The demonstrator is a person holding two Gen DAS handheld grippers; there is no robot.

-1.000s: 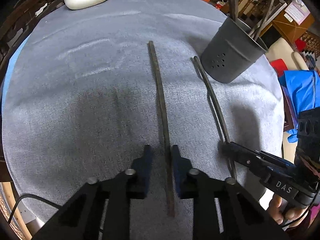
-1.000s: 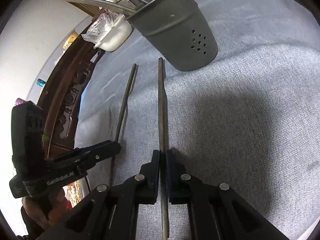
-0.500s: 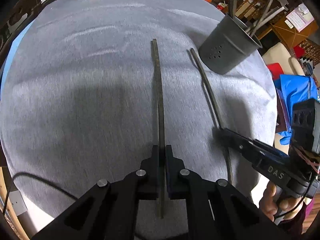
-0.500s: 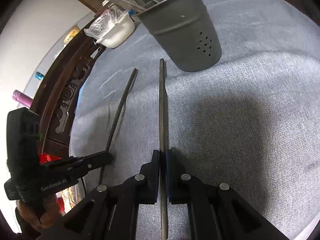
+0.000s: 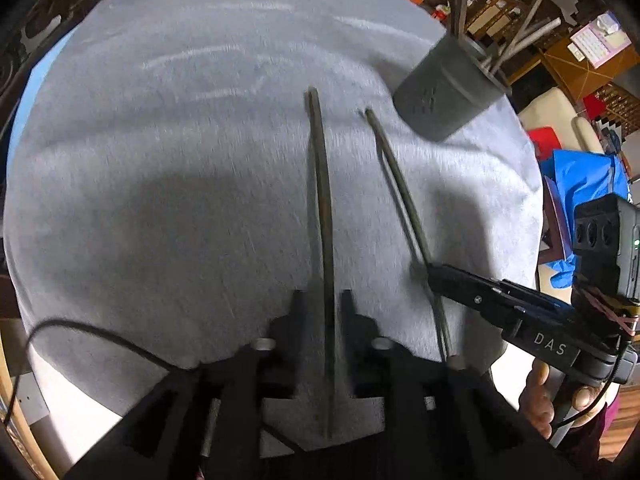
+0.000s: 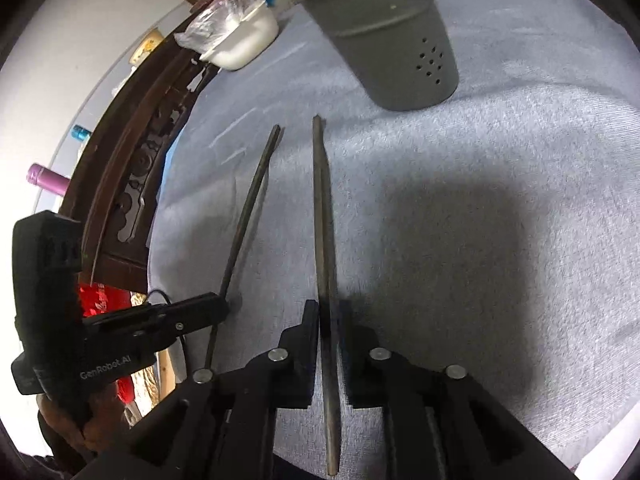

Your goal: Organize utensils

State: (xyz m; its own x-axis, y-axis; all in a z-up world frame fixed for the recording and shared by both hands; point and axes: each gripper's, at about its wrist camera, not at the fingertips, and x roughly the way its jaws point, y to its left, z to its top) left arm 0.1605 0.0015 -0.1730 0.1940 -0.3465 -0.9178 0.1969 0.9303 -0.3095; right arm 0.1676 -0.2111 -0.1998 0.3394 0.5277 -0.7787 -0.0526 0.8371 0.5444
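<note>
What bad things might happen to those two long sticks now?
1. The left gripper has just been opening, and its stick sits loose between the pads, so it may roll or lie crooked on the cloth.
2. The right gripper has just been opening too, and its stick has a gap on one side, so it might slip.
3. The holder stands close beyond the stick tips; a push forward might knock it.

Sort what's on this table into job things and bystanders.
For the job:
- left chopstick, between the open left gripper
- right chopstick, between the right gripper, jaws just opening
- grey holder with utensils inside

Just lying about:
- white dish
- grey tablecloth
</note>
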